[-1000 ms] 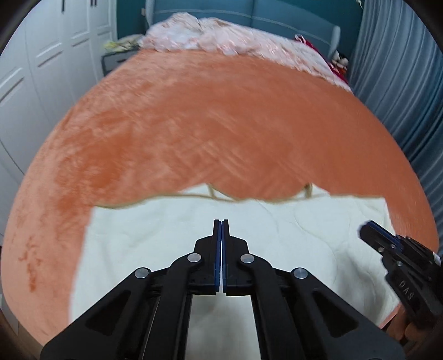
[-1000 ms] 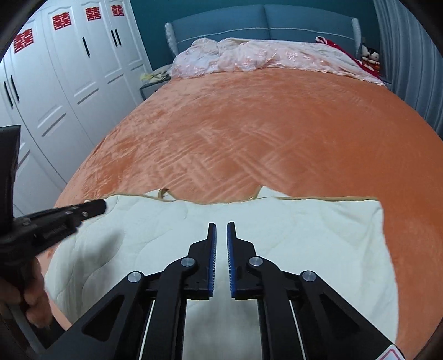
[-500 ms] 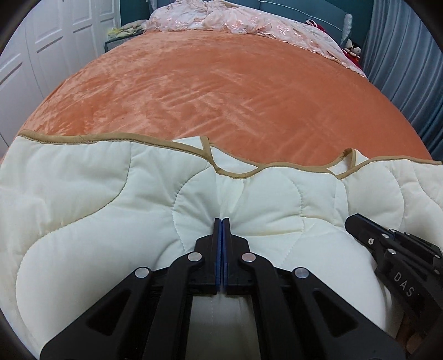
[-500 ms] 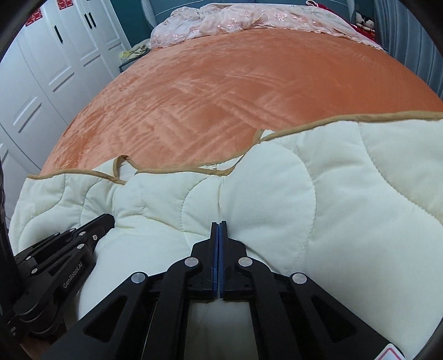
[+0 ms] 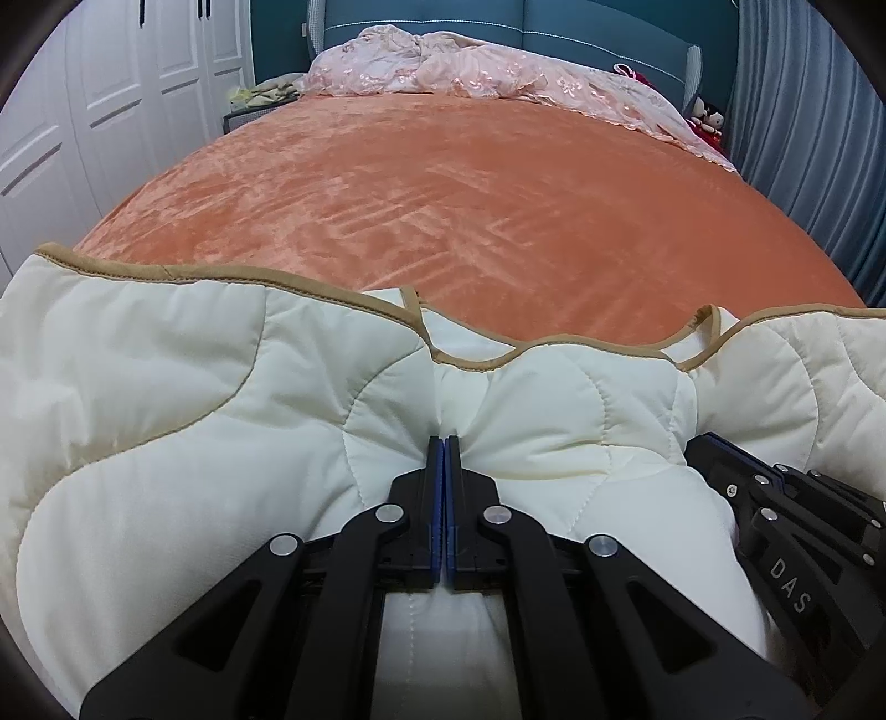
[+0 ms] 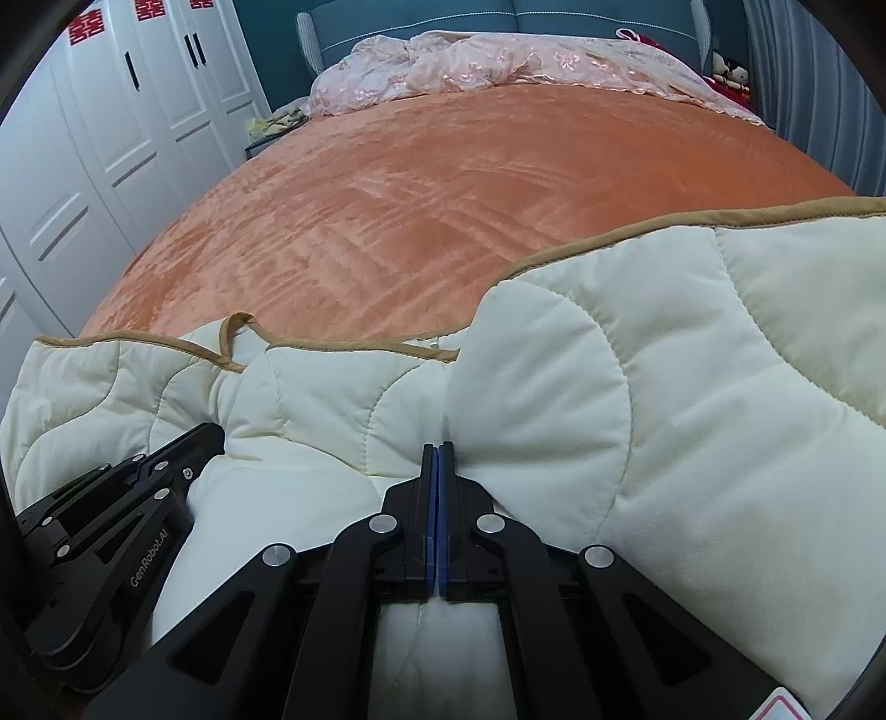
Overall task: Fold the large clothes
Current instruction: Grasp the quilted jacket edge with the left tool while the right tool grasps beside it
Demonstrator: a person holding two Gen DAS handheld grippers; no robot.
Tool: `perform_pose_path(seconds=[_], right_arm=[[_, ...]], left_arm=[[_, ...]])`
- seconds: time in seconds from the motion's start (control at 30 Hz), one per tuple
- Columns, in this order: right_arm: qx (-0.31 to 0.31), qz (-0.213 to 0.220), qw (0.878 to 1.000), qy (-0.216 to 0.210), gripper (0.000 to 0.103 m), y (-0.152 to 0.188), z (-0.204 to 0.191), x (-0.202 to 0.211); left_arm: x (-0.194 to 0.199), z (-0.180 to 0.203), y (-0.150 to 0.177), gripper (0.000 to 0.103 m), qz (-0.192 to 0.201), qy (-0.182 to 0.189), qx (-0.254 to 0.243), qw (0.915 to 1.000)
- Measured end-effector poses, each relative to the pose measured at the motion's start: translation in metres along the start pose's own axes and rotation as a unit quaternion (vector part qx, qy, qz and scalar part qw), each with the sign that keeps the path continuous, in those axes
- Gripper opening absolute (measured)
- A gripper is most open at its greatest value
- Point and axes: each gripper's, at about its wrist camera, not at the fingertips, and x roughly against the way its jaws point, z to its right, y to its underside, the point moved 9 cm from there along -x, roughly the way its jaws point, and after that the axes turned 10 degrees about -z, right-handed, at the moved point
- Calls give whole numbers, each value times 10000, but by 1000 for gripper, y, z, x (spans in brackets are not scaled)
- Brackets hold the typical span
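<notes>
A cream quilted padded garment with tan binding (image 5: 183,387) is seen bunched at the near end of a bed covered in an orange plush blanket (image 5: 470,199), both black two-finger tools clenched on it. The left tool (image 5: 443,443) is closed with a pinch of cream fabric gathered at its blue-lined tips; the right tool (image 6: 438,450) is likewise clamped on a pucker of the same garment, just beside the left.

Only a small nip of thick padding appears to be held by each tool, so the fabric could be judged likely to slip out once the garment is lifted or dragged. With the two grips so near each other, the wide sides may be left sagging and a crooked fold produced.

White wardrobe doors with red paper emblems (image 6: 83,25) are shown only in the right wrist view, where the right stretch of the garment rises large. The garment's left stretch, reaching to the picture's edge, is shown fully only in the left wrist view.
</notes>
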Motion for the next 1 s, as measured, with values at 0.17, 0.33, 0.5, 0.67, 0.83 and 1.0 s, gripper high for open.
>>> perform_pose_path(seconds=[0.17, 0.33, 0.5, 0.67, 0.83, 1.0], right_arm=[[5, 74, 10000, -4, 0, 0, 0, 0], [34, 120, 9999, 47, 0, 0, -1, -1], [38, 142, 9999, 52, 0, 0, -1, -1], [44, 156, 9998, 60, 0, 0, -1, -1], [43, 163, 9998, 60, 0, 0, -1, -2], [48, 166, 9998, 63, 0, 0, -1, -2]], left_arm=[[0, 1, 1, 0, 82, -158, -45, 9998], [0, 1, 1, 0, 119, -212, -57, 9997], [0, 2, 1, 0, 150, -267, -71, 9995], [0, 2, 2, 0, 173, -324, -87, 9993], [0, 3, 2, 0, 188, -373, -103, 9991], [0, 3, 2, 0, 189, -389, -110, 9990]])
